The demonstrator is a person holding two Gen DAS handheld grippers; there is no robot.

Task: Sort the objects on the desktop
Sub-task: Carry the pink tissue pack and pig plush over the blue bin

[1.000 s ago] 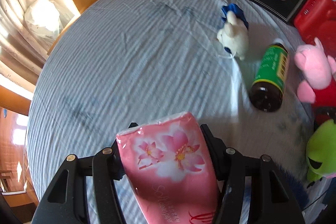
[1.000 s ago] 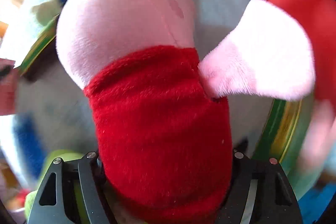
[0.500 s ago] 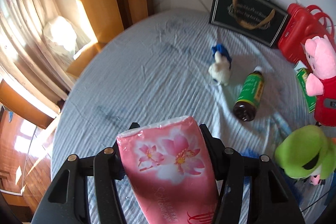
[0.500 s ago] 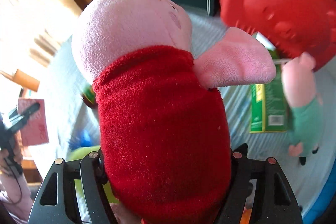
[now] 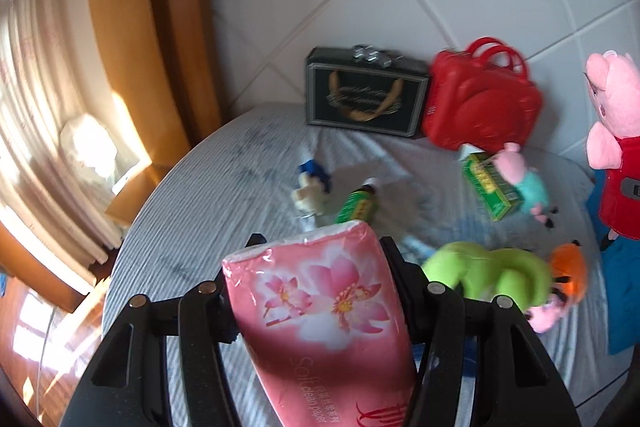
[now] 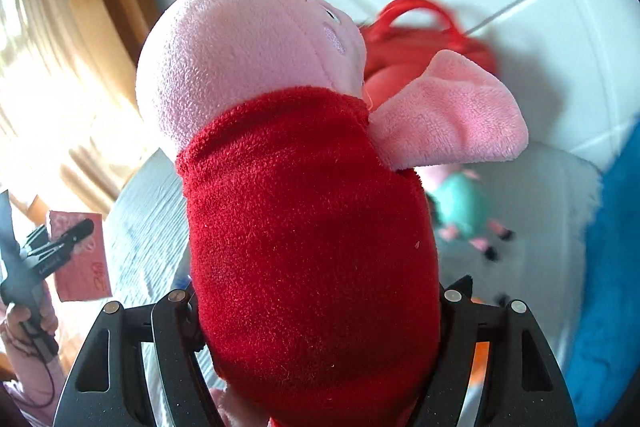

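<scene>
My left gripper (image 5: 320, 247) is shut on a pink flowered tissue pack (image 5: 320, 311) and holds it well above the blue-striped tablecloth (image 5: 224, 195). My right gripper (image 6: 316, 291) is shut on a pink pig plush in a red dress (image 6: 304, 211), lifted in the air; it also shows at the right edge of the left wrist view (image 5: 616, 131). The left gripper with the tissue pack (image 6: 80, 255) shows at the left of the right wrist view.
On the table lie a green-labelled bottle (image 5: 356, 207), a white-and-blue plush (image 5: 308, 191), a green box (image 5: 490, 187), a small pig plush in teal (image 5: 524, 183), a green frog plush (image 5: 492, 271) and an orange plush (image 5: 568, 271). A black case (image 5: 364, 99) and red case (image 5: 480, 107) stand at the back wall.
Both grippers have risen away from the table with their objects. More of the table and back wall now shows in both views.
</scene>
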